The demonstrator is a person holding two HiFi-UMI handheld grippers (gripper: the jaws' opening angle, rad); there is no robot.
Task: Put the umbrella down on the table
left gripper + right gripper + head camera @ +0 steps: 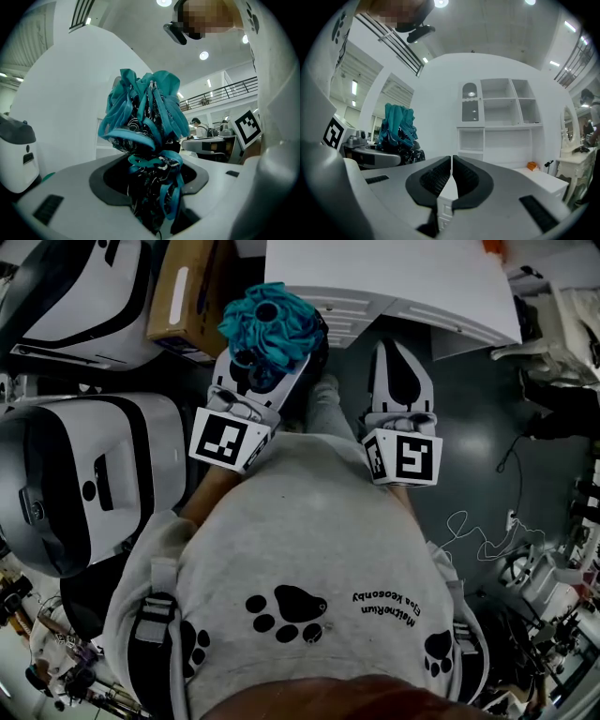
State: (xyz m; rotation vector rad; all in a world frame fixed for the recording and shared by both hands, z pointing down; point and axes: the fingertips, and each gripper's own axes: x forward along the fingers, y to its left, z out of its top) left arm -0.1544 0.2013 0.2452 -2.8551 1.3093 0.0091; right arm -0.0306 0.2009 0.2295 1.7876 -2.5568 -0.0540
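Gripping the folded teal umbrella [143,112], the left gripper [150,185] has its fingers [108,183] set fairly wide around the bundle's dark lower part, and the teal folds stand up out of them. Nearest the head camera is the person's grey sweatshirt [309,549] with black paw prints. Both grippers reach out from it toward the white tabletop [394,277]. The right gripper [451,176] is nearer the tabletop's middle, and its fingers [433,178] are pressed together with nothing between them.

In the head view the umbrella sits at the tabletop's near left corner, just short of its edge and carried clear of it, not laid down. To the left of the tabletop lie a cardboard box [187,296] and two large white-and-black machines [84,474]. Beyond the tabletop, in the right gripper view, stands a white shelf unit [501,122], and a small orange thing [533,165] rests on the tabletop's far part.
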